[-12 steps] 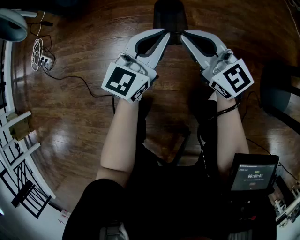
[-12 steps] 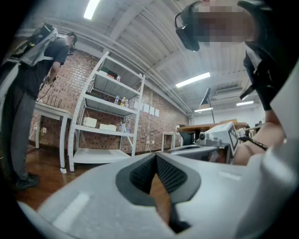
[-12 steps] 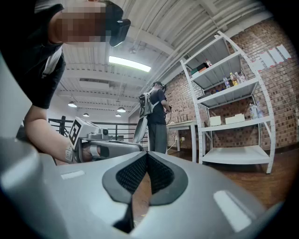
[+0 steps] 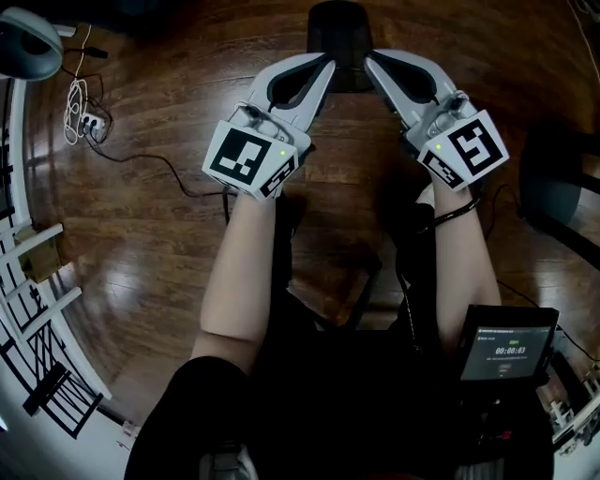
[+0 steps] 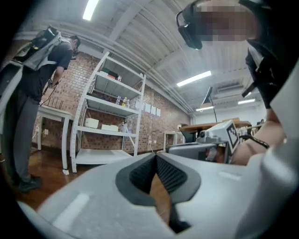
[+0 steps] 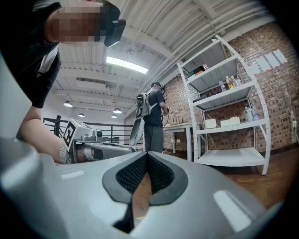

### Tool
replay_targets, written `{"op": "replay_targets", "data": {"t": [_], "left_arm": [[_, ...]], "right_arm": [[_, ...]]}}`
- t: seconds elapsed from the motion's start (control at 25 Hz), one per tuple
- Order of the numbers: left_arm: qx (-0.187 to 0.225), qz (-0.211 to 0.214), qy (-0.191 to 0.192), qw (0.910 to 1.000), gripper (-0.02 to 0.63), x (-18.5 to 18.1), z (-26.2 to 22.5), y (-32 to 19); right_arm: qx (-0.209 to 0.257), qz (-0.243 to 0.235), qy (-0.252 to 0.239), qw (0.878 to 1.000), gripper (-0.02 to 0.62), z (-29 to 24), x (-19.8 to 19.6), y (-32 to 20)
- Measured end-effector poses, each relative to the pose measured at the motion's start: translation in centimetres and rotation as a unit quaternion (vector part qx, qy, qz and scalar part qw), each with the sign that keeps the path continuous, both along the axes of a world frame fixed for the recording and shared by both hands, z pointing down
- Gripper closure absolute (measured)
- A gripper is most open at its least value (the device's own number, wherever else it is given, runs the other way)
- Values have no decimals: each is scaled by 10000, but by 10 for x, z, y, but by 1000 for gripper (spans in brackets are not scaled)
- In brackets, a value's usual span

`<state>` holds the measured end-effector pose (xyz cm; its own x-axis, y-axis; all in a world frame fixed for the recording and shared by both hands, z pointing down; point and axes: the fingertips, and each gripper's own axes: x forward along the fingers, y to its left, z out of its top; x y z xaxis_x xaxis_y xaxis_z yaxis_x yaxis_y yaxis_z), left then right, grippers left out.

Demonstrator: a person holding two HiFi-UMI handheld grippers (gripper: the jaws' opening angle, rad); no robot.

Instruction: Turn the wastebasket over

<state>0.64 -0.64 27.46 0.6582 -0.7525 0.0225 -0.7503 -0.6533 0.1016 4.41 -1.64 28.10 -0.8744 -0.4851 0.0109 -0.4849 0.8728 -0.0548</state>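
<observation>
Head view: the black wastebasket [image 4: 339, 28] is seen on the brown wooden floor [image 4: 159, 234] at 12 o'clock, cut by the top edge. Whether it is upright or tipped cannot be told.

The left gripper [image 4: 326, 64] is held out at 11 o'clock of the person's body and its tip is placed at the basket's lower left edge. The right gripper [image 4: 372, 56] is held at 1 o'clock with its tip at the basket's lower right edge. The two tips are angled toward each other with the basket between them; contact cannot be confirmed. A square-marker cube is carried on each: left cube [image 4: 251, 161], right cube [image 4: 466, 148].

In the left gripper view the left gripper [image 5: 155, 156] is pressed together at the tips. Nothing is pinched, and only floor is seen through the slit below. In the right gripper view the right gripper [image 6: 146, 154] is likewise pressed together and empty.

Other items in the head view:
- A white power strip with cables [image 4: 80, 114] is seen at 10 o'clock.
- A small dark screen showing a timer [image 4: 506, 352] is seen at 5 o'clock.

A white metal shelf unit [image 5: 107, 116] is seen against a red brick wall [image 5: 154, 126] at 10 o'clock in the left gripper view. A standing person with a backpack [image 5: 32, 93] is seen at 9 o'clock.
</observation>
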Motion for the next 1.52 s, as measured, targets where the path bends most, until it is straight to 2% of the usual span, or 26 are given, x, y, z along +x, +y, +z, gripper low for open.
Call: {"op": "replay_targets", "data": {"t": [0.44,0.68,0.92,1.16,1.36,1.44,1.52], "left_arm": [[-96,-52,-28,9999,604,-5,9,-41],[5,-30,-23,10000,604,-4,16,-63],[-102,-141,55,9998,604,-20,13,-140],[4,75,17,10000,604,-11,9,-140],[69,-64,37,9999,604,-22,6,-147],[66,-122,102,9999,604,-25,5,-150],[53,-124,134,9998,604,-24,3,-151]], "right_arm": [[-260,210,-187,9993,586,12,2,-55],[-396,281,-334,9983,586,15,6,-83],[-563,219,-293,9977,586,15,-13,-161],[-474,121,-160,9987,586,19,-13,-163],[-452,196,-196,9986,586,20,-12,-170],[-513,357,-367,9974,586,21,-10,-175],[-769,611,-761,9923,586,22,-3,-180]]}}
